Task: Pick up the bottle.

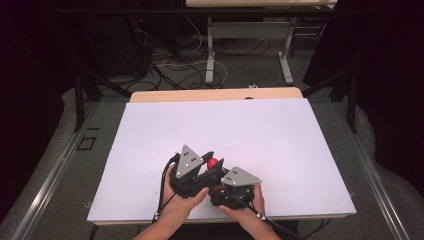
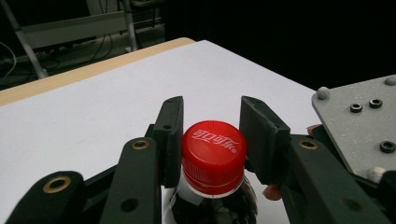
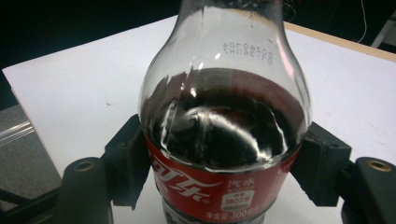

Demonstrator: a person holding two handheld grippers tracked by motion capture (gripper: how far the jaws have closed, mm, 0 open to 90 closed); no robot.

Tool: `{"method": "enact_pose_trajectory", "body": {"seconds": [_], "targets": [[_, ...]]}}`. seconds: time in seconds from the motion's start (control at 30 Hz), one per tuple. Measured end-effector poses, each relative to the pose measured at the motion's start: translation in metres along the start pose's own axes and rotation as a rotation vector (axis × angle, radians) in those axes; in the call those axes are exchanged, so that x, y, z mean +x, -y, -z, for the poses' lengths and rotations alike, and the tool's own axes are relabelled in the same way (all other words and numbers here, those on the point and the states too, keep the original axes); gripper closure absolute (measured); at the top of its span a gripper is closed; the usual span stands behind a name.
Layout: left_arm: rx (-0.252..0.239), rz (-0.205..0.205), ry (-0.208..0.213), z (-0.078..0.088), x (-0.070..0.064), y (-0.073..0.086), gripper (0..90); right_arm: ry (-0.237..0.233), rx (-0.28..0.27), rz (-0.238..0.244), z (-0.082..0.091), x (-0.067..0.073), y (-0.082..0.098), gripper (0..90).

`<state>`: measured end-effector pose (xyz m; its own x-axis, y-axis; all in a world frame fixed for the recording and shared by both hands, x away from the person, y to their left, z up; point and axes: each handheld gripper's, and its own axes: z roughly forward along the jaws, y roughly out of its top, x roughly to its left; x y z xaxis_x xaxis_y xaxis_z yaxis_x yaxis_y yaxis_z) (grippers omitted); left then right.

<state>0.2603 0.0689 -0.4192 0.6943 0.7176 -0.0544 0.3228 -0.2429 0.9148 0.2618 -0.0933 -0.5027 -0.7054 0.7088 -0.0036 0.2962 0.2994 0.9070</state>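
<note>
Two hand-held grippers clamp a cola bottle [image 3: 224, 135] near the white table's [image 1: 280, 135] front edge.
The left gripper [image 2: 211, 140] seemingly pinches its ridged red cap [image 2: 214, 151]; the right gripper [image 3: 224, 170] squeezes the glossy labelled body.

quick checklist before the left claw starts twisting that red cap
1. Left claw around the red cap: ok, a jaw sits on each side; the left jaw touches, the other side's contact cannot be told.
2. Right claw holding the bottle: ok, jaws press the body at the red label.
3. Cap still seated on the neck: ok, it sits level with its ring below.
4. Bottle upright: ok in the gripper views; whether its base rests on the white table cannot be told.
5. Liquid level: ok, dark drink stops below the neck.
6. Room for the turn: cannot tell, the right claw's grey plate sits close beside the left claw.
</note>
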Motion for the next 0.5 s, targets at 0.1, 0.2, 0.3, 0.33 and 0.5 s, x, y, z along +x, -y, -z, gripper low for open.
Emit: {"method": "enact_pose_trajectory", "body": {"seconds": [0.1,0.2,0.3,0.33,0.5], "targets": [[-0.002,-0.009,0.021,0.002,0.003,-0.002,53.2,-0.028,-0.002,0.005,0.001,-0.002,-0.001,29.3],[0.013,-0.016,0.115,0.008,0.014,-0.008,44.2,-0.074,-0.006,0.009,0.002,-0.004,-0.001,29.3],[0.025,-0.020,0.186,0.011,0.022,-0.011,42.3,-0.098,-0.008,0.010,0.003,-0.005,-0.002,29.3],[0.022,-0.020,0.226,0.012,0.026,-0.012,42.3,-0.111,-0.014,0.006,0.003,-0.004,-0.002,29.3],[0.032,-0.073,0.364,0.015,0.044,-0.016,43.0,-0.163,-0.006,0.015,0.004,-0.006,-0.004,29.3]]}}
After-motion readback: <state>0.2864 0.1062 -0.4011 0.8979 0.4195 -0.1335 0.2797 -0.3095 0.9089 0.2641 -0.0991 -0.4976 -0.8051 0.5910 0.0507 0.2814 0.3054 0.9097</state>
